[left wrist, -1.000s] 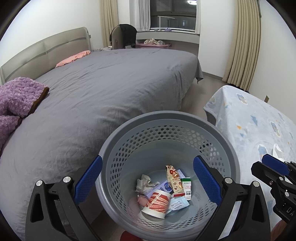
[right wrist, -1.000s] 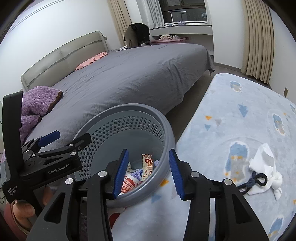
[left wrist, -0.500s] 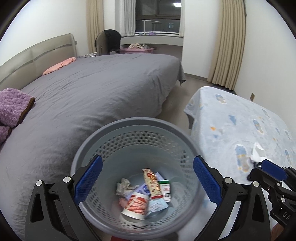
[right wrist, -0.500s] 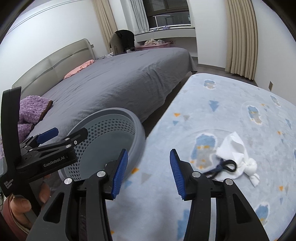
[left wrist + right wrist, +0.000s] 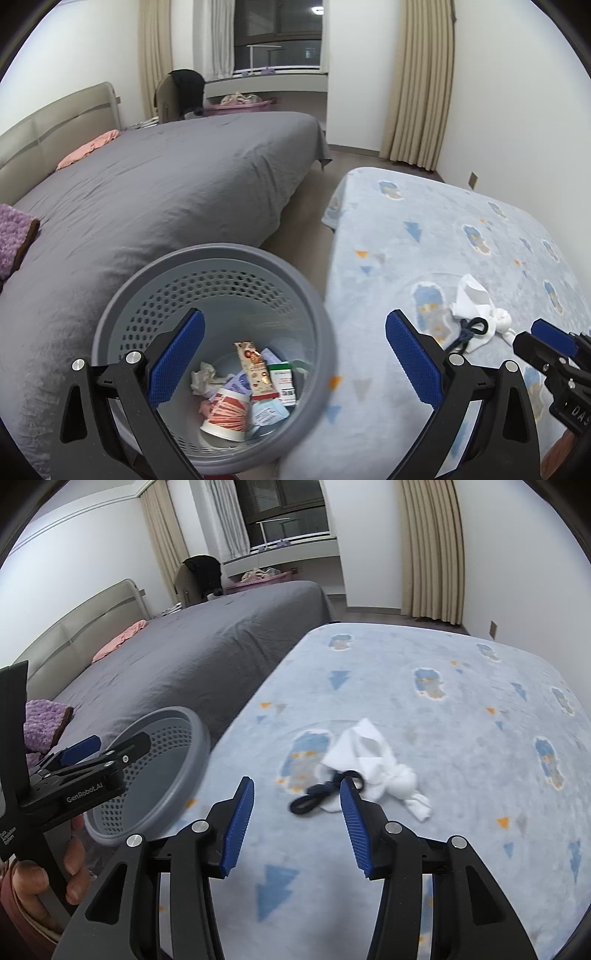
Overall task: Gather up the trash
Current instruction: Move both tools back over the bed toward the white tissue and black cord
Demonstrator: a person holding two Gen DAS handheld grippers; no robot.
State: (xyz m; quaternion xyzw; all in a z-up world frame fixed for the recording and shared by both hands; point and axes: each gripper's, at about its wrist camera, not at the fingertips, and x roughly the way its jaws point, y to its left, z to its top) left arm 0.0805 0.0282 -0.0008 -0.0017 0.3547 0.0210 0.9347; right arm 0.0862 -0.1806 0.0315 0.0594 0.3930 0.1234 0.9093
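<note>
White crumpled tissue (image 5: pixel 373 760) ahead on blue blanket (image 5: pixel 461 701); right gripper (image 5: pixel 295 819) open, empty. Straddle tissue, avoiding dark cord (image 5: pixel 321 792), pinch firmly. Left gripper (image 5: pixel 293 354) open over basket (image 5: pixel 221 258).

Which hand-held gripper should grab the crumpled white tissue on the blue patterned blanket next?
Right. The right hand-held gripper is open and empty, pointing at the crumpled white tissue just ahead. The left hand-held gripper sits over the grey perforated plastic basket.
</note>
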